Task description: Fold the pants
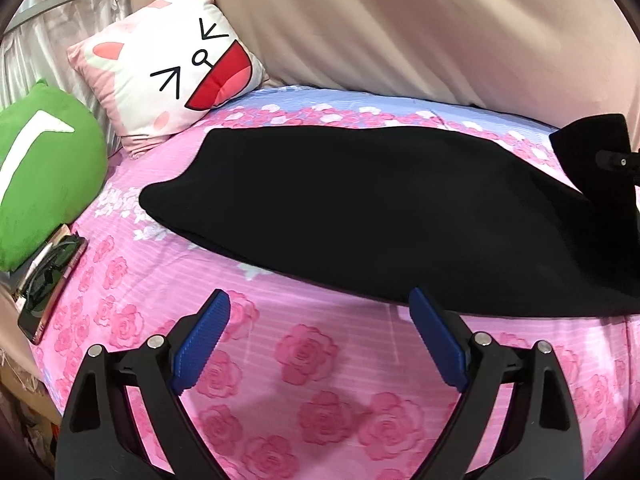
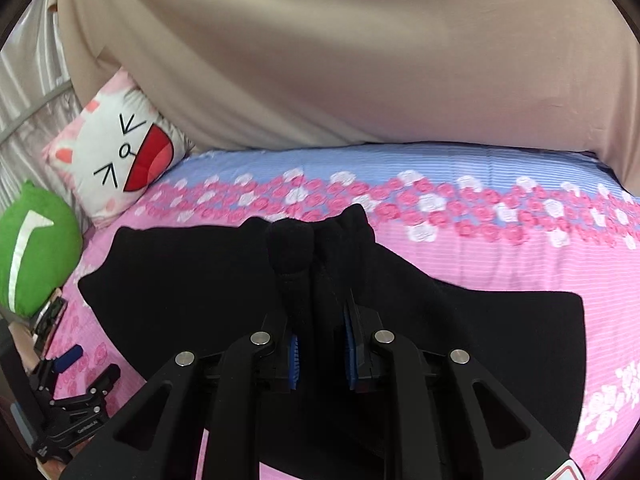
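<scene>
Black pants (image 1: 360, 216) lie across a pink rose-print bed sheet (image 1: 300, 360). My left gripper (image 1: 320, 336) is open and empty, hovering over bare sheet just in front of the pants' near edge. My right gripper (image 2: 322, 344) is shut on a bunched-up fold of the pants (image 2: 304, 256), which stands up between its blue pads (image 2: 351, 360) while the rest of the cloth spreads flat to both sides. The right gripper also shows at the right edge of the left wrist view (image 1: 616, 160), holding the cloth lifted there.
A white cat-face pillow (image 1: 172, 72) and a green cushion (image 1: 44, 172) sit at the left head of the bed. A phone with sunglasses on it (image 1: 48, 280) lies at the left bed edge. A beige curtain (image 2: 340, 60) hangs behind the bed.
</scene>
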A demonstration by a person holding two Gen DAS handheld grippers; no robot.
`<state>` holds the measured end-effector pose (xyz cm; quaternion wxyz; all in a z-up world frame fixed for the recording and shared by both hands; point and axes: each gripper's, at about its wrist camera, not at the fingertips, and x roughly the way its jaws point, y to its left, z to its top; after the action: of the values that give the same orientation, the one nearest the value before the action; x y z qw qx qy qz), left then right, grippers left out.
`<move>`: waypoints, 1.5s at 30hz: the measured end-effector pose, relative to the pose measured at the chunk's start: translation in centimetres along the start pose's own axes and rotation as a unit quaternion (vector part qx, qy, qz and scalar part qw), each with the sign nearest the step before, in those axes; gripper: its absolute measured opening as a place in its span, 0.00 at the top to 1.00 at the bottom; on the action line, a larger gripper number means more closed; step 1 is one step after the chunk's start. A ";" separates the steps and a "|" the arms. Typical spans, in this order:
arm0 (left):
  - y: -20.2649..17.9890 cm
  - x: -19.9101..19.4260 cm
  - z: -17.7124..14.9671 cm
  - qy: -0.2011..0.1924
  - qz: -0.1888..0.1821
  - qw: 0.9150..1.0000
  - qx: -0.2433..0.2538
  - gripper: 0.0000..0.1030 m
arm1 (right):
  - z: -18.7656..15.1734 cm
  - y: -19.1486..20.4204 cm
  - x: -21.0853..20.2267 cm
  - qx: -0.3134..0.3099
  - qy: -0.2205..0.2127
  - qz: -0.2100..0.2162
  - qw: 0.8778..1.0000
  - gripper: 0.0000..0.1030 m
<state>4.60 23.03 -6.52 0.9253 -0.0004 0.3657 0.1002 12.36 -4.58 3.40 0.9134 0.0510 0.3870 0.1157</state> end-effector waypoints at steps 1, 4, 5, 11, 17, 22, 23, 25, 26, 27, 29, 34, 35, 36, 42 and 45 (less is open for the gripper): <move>0.1 0.1 0.1 -0.003 0.001 1.000 0.001 0.14 | -0.1 0.5 0.4 -0.001 0.004 0.003 1.000 0.84; 0.5 0.2 0.3 -0.004 -0.008 1.000 -0.002 0.14 | -0.6 1.3 0.9 -0.005 0.013 0.005 1.000 0.84; 0.7 0.3 0.4 -0.004 -0.010 1.000 -0.003 0.14 | -0.8 1.7 1.3 -0.007 0.018 0.004 1.000 0.84; 1.3 0.8 0.3 0.001 -0.021 1.000 -0.009 0.14 | -2.2 3.4 3.4 -0.027 0.043 -0.008 0.999 0.84; 2.0 1.7 0.2 0.021 -0.046 0.998 -0.027 0.14 | -4.4 4.0 4.9 -0.046 0.065 -0.014 0.997 0.69; 5.5 1.1 0.7 0.014 -0.049 0.996 -0.074 0.13 | -5.8 4.2 0.7 -0.057 0.044 -0.006 0.997 0.37; 6.6 1.1 1.0 0.014 -0.046 0.995 -0.084 0.10 | -6.1 3.2 -1.5 -0.051 0.023 -0.018 0.998 0.32; 9.4 1.5 1.7 0.022 -0.047 0.991 -0.122 0.09 | -6.9 -0.1 -5.2 -0.024 -0.007 -0.048 0.999 0.25; 10.5 2.0 2.1 0.028 -0.045 0.989 -0.135 0.09 | -7.2 -1.7 -6.1 -0.009 -0.011 -0.063 0.998 0.25; 11.5 2.6 2.6 0.030 -0.039 0.988 -0.146 0.09 | -7.6 -3.8 -7.0 0.012 -0.010 -0.084 0.996 0.25; 13.3 4.5 3.5 0.049 -0.016 0.985 -0.166 0.09 | -8.7 -8.4 -8.1 0.066 0.000 -0.118 0.991 0.24; 15.2 8.9 4.7 0.091 -0.087 0.967 -0.221 0.09 | -11.0 -14.4 -7.0 0.159 0.027 -0.096 0.982 0.23; 15.1 9.1 4.9 0.084 -0.076 0.969 -0.220 0.09 | -11.4 -14.9 -6.3 0.173 0.034 -0.077 0.981 0.23; 14.8 9.6 5.3 0.084 -0.073 0.971 -0.212 0.09 | -11.6 -15.1 -5.8 0.182 0.037 -0.061 0.981 0.21; 13.3 10.9 6.2 0.067 -0.068 0.975 -0.199 0.14 | -11.3 -13.6 -4.1 0.184 0.030 -0.016 0.982 0.31; 12.8 11.1 6.6 0.067 -0.033 0.979 -0.188 0.60 | -11.1 -13.2 -4.1 0.183 0.024 -0.014 0.983 0.71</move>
<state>14.60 38.10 -8.30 0.8850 -0.1931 0.4012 0.1360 3.88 -18.32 -3.92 0.8807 0.2089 0.4239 0.0318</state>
